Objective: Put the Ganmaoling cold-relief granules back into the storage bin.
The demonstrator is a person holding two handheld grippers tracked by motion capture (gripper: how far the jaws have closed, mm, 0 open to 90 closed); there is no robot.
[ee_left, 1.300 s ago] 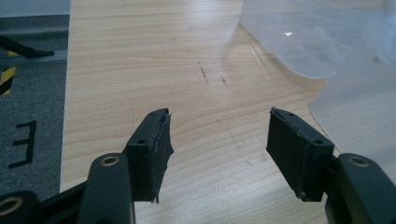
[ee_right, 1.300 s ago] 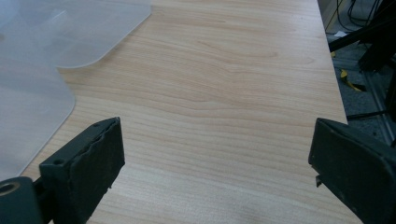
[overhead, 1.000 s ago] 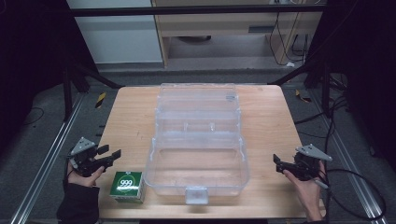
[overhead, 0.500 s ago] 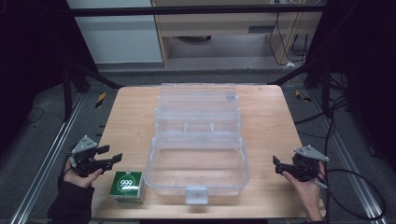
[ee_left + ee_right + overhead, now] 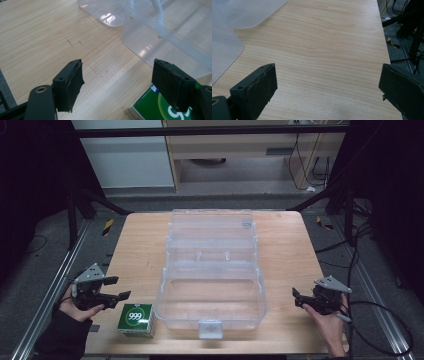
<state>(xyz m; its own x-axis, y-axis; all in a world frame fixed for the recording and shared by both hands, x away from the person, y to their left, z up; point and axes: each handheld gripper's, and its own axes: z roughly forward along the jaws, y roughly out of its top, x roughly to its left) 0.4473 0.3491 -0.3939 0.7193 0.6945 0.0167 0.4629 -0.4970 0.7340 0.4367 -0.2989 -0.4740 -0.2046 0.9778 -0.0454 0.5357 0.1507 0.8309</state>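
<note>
Hovering at lower left, the left tool (jaws apart, like the right tool) should straddle the green box squarely.

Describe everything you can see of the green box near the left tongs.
The green box is small and squarish, like printed cardboard, with a white roundel reading 999 on its top face and a pale side panel. It lies flat on the wooden table near the front edge, just left of the clear plastic case; contact between them cannot be judged. The open left tongs hover just beside it, not gripping it.
</note>
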